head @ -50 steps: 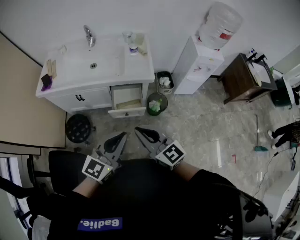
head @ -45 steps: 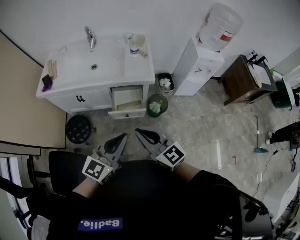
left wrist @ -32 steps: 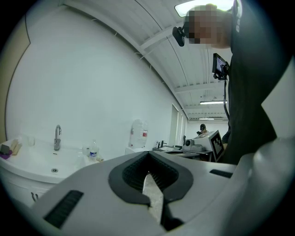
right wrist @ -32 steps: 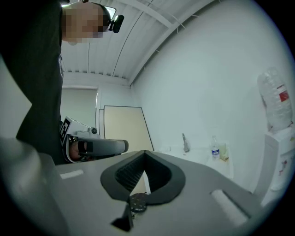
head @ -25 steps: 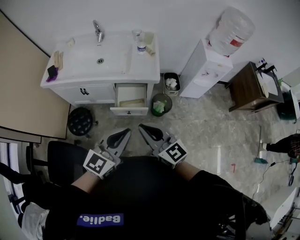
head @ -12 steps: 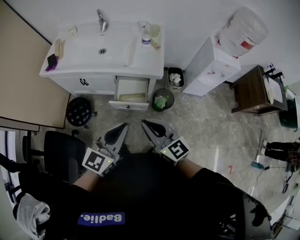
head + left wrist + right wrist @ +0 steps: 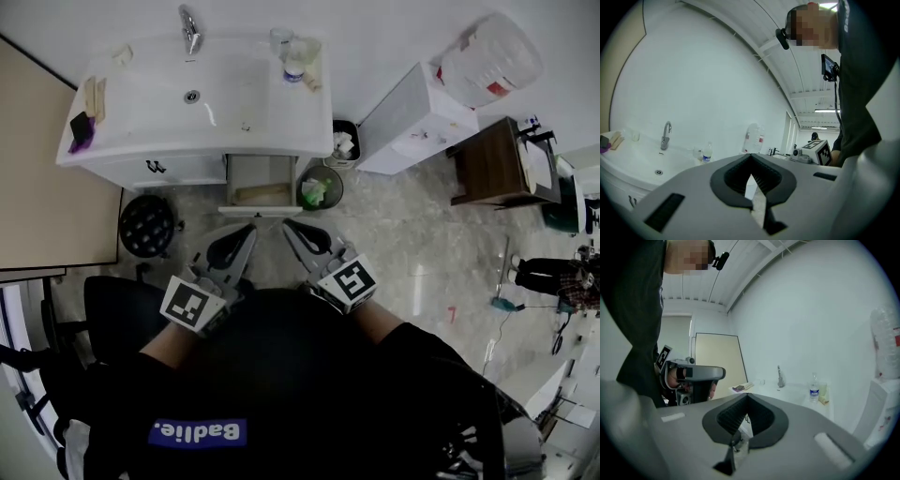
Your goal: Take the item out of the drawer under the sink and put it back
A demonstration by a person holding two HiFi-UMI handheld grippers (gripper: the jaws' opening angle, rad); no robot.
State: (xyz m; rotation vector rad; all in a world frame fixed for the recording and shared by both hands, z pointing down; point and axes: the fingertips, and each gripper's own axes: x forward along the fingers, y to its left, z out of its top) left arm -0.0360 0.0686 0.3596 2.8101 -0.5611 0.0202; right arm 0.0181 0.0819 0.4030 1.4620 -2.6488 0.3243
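Jaws shut and empty on left gripper [image 7: 247, 230] and right gripper [image 7: 287, 226]. Both moved in, open drawer [image 7: 260, 212] now just ahead, item [image 7: 262, 194] untouched.

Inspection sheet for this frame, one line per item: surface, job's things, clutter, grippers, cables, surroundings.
Surface: white sink top carries a faucet and a bottle.
Job's things: drawer under the sink stands open; a pale item lies in it.
Clutter: small bin and green-lined bin right of the drawer, black stool left.
Grippers: left gripper and right gripper shut, empty, short of the drawer.
Cables: thin cable on the floor, far right.
Surroundings: water dispenser, brown table.
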